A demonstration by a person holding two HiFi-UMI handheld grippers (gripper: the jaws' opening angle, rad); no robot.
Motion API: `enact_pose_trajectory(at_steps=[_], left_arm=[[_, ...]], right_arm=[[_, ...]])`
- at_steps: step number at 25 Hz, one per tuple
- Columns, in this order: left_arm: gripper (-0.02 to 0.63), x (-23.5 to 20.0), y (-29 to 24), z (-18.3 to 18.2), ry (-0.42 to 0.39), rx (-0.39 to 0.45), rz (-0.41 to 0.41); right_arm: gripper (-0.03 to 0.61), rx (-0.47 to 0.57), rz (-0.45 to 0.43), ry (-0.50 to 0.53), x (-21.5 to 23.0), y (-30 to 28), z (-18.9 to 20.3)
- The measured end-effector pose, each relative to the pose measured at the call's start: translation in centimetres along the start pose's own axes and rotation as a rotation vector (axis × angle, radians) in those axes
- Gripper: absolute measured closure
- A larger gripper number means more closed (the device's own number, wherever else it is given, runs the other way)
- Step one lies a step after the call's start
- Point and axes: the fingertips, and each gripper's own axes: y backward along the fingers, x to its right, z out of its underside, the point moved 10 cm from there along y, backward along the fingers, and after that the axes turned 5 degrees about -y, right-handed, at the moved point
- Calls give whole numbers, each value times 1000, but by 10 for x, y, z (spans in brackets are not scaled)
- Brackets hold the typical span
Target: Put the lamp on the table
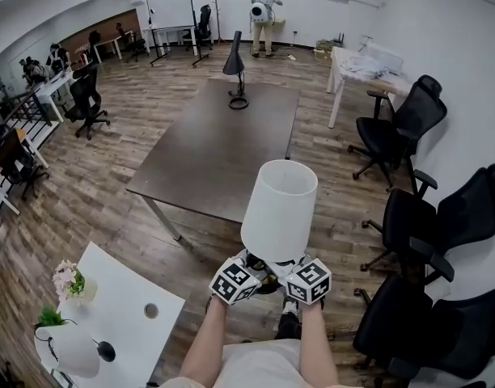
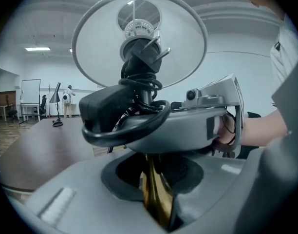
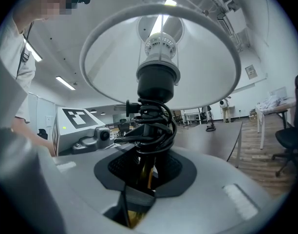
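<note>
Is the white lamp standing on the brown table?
No, the left gripper and right gripper hold the white lamp short of the brown table.

lamp point(image 1: 278, 208) centre frame x1 | black desk lamp point(image 1: 235, 71) x1 | dark table point(image 1: 199, 168) x1 | grippers x2: L gripper point(image 2: 156, 194), R gripper point(image 3: 139, 179) | whiteboard point(image 1: 169, 6) upper left x1

- Lamp shade point(image 1: 278, 208): white, matt, smooth.
- Lamp stem point(image 2: 156, 199): glossy brass-coloured metal.
- Cord point(image 3: 156, 126): black, slight rubbery sheen.
- Table point(image 1: 215, 148): dark brown matt top.
- Floor point(image 1: 142, 111) around table: wood-look planks, low sheen.
</note>
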Motion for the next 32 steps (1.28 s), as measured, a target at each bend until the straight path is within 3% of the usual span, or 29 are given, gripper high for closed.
enact_pose_trajectory(at_steps=[21, 32], left_arm=[[523, -95, -174, -69, 53, -12, -89], [523, -105, -219, -62, 100, -15, -127]], right_arm=[[456, -26, -91, -22, 213, -5, -55], [456, -69, -140, -39, 262, -4, -46]])
